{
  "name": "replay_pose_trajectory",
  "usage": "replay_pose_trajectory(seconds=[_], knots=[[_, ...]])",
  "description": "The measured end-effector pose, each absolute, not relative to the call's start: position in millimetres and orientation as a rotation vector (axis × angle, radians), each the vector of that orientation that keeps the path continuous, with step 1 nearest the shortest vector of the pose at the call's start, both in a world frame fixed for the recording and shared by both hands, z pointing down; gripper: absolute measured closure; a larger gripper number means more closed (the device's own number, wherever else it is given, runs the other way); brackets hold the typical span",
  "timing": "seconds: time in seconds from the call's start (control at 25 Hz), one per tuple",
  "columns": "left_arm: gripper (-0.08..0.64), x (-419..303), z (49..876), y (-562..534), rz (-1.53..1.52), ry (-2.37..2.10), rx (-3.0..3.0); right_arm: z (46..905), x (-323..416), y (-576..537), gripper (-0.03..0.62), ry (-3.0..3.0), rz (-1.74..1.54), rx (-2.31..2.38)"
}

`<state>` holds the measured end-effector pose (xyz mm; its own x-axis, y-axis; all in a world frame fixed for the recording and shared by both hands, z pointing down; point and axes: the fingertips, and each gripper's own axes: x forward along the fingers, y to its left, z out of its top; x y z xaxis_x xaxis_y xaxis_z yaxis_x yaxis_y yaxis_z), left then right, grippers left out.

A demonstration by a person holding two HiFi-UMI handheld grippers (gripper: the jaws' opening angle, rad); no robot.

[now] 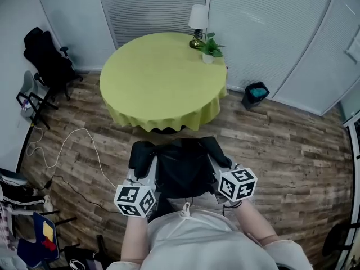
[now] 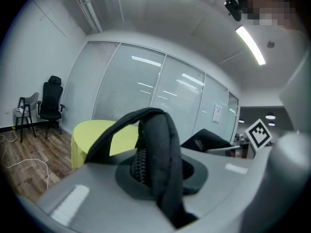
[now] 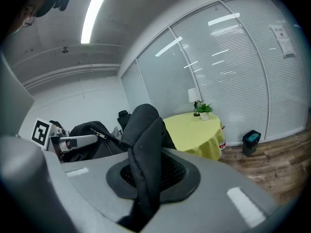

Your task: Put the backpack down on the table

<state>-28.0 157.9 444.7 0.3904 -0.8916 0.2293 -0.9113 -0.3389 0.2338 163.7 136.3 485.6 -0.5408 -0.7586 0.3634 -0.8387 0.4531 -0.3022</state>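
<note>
A black backpack hangs in the air between my two grippers, just short of the round table with the yellow-green cloth. My left gripper is shut on one padded shoulder strap, which loops up out of its jaws. On the other side, my right gripper is shut on the other strap. In the right gripper view the backpack's body hangs at the left and the table lies ahead. The table also shows behind the strap in the left gripper view.
A lamp and a small potted plant stand at the table's far edge. A black office chair is at the left wall, a dark bin right of the table, and white cables trail on the wooden floor.
</note>
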Motion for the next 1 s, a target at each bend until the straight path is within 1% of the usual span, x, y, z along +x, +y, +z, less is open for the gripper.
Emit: replay_pose_trajectory(seconds=[0.2,0.6,0.76,1.0], knots=[[0.526,-70.7,439.0,88.3,0.095,-1.490,2.369,477.4,122.1,75.9,0.555,-2.481,0.692,1.466],[0.526,-188.5,426.4,-41.3,0.084,-1.403,2.426,469.6,13.7,-35.3,0.555,-2.439,0.721,1.601],[0.526,-209.7,420.8,-77.9,0.067,-1.379,2.434,462.4,-5.6,-70.9,0.555,-2.425,0.721,1.633],[0.526,-220.6,421.6,-121.0,0.090,-1.362,2.456,464.8,-16.0,-117.1,0.555,-2.403,0.742,1.636]])
